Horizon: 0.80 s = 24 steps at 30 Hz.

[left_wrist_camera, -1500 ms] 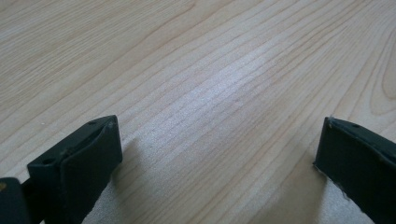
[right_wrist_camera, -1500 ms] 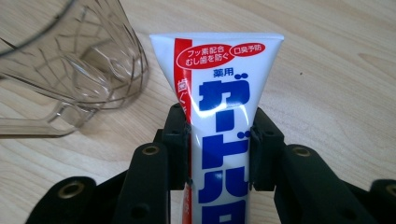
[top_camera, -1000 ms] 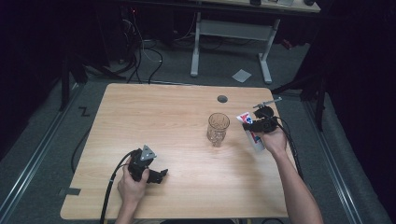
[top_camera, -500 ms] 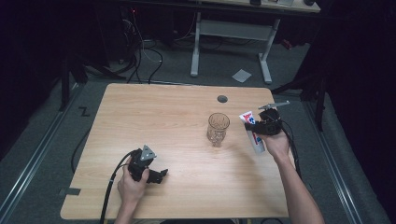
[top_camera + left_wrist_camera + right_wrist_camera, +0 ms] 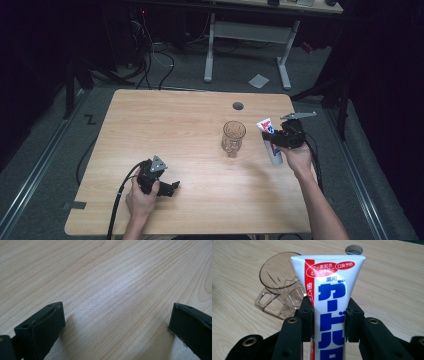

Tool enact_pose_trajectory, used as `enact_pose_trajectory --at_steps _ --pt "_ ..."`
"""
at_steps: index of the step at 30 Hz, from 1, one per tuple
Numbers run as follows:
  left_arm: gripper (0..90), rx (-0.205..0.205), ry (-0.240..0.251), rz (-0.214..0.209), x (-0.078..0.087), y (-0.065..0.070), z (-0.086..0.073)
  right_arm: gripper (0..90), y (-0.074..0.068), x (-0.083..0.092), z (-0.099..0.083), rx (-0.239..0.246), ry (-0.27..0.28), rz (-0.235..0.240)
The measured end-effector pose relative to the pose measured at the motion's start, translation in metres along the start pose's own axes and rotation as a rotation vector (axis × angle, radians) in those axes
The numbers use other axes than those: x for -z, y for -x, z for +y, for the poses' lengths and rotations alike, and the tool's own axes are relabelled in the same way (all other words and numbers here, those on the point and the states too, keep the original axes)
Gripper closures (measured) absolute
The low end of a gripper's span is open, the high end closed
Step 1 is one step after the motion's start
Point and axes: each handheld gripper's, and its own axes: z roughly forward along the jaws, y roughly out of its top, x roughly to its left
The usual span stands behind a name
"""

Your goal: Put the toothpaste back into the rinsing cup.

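Wooden table (image 5: 190,125) is seen from above, on a grey floor. A clear glass (image 5: 233,138) stands upright right of centre. Just beside it, to the right, a white toothpaste tube (image 5: 270,145) is clamped in the right gripper (image 5: 281,139), crimped end up and away from the person, lower end at the tabletop. The left gripper (image 5: 167,188) is held low at the near left, jaws spread, nothing between them. A round grommet hole (image 5: 238,106) is noted beyond the glass.
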Motion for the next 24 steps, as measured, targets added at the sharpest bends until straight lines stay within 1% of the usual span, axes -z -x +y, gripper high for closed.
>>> enact_pose_trajectory --at_steps 7,11,14,21,24 --pt "0.6 0.000 0.000 0.000 0.000 0.000 0.000 65.7 -0.006 0.004 0.001 0.008 0.033 0.015" --pt "0.6 0.000 0.000 0.001 0.000 0.000 0.000 65.7 -0.010 0.005 0.001 0.004 0.049 0.030" --pt "0.7 -0.001 0.000 0.001 0.000 0.000 0.000 65.7 -0.012 0.007 0.003 0.011 0.065 0.035" --pt "0.7 -0.004 0.001 0.000 0.000 0.000 0.000 65.7 -0.017 0.008 0.008 0.003 0.079 0.034" --pt "0.8 -0.004 0.001 -0.001 0.000 0.000 0.000 65.7 -0.020 0.007 0.009 0.009 0.083 0.038"
